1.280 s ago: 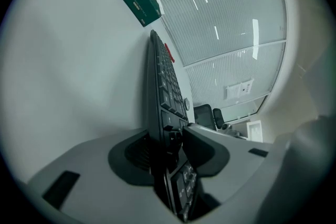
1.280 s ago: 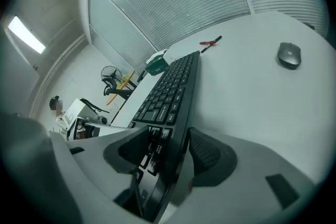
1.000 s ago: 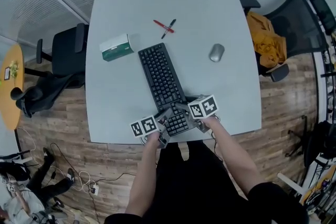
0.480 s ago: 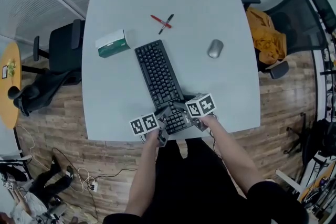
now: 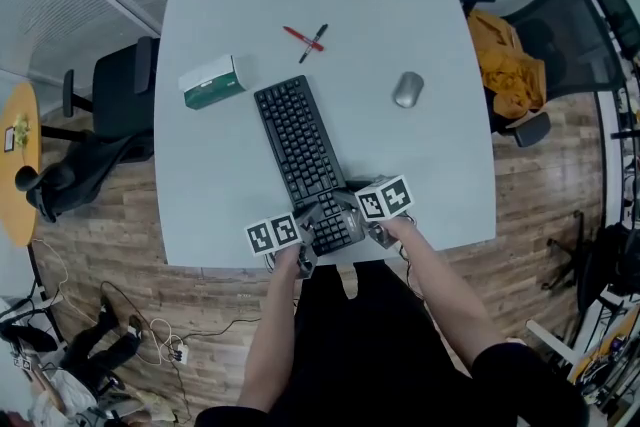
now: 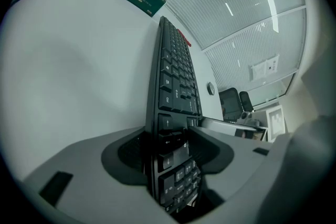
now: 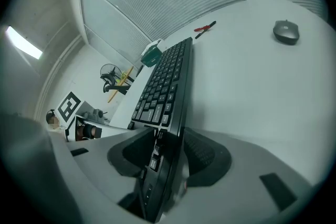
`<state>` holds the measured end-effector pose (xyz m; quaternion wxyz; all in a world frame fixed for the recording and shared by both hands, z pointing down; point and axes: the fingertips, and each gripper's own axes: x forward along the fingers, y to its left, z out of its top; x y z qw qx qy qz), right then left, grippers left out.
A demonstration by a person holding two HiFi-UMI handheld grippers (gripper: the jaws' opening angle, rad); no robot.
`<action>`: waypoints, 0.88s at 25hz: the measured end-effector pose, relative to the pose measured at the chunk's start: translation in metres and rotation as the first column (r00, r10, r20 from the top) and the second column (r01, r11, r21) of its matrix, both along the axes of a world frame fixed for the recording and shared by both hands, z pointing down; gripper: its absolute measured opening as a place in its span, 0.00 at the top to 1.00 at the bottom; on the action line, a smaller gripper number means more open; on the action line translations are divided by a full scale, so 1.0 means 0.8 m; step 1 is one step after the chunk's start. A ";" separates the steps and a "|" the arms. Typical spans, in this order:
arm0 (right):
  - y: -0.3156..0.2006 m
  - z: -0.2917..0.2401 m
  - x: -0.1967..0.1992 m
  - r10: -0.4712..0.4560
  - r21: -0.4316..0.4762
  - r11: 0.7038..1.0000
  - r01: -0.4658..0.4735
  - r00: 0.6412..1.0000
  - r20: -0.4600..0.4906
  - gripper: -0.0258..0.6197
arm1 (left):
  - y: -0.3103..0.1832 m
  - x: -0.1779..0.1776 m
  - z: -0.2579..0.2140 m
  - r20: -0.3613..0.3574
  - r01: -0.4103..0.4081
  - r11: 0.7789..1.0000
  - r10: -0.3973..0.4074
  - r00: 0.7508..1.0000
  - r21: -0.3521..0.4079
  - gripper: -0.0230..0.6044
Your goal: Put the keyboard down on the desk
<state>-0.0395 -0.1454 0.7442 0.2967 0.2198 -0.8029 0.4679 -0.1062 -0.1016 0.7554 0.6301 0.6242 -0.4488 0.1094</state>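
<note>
Black full-size plastic keyboard [image 5: 300, 150] lies diagonally on the white square tabletop [image 5: 230, 195], its near end by the front edge and caught between both tools. From my head view it looks flat on the surface, so I judge the putting-down itself done. The left tool [image 5: 308, 233] is opening its jaws with the keyboard's end between them, the pads no longer clamping as far as I can see. The right tool [image 5: 352, 215] is closing its jaws around the same end; the wide-angle view is cramped, but I think its pads aren't pressing yet. What's left is to draw both tools clear.
</note>
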 end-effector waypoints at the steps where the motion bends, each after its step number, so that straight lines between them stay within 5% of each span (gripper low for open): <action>1: 0.000 0.000 0.001 0.002 0.002 1.000 -0.002 1.000 -0.002 0.67 | 0.000 -0.001 0.000 0.010 -0.002 1.000 0.002 1.000 -0.006 0.62; 8: -0.002 0.001 0.004 0.011 0.002 1.000 -0.011 1.000 -0.004 0.71 | 0.003 -0.005 0.002 0.137 -0.041 0.998 0.047 0.989 -0.043 0.56; 22: -0.008 -0.002 0.025 0.037 0.010 0.999 -0.037 0.999 -0.007 0.75 | 0.011 -0.013 0.000 0.156 -0.018 0.999 0.023 0.987 -0.036 0.54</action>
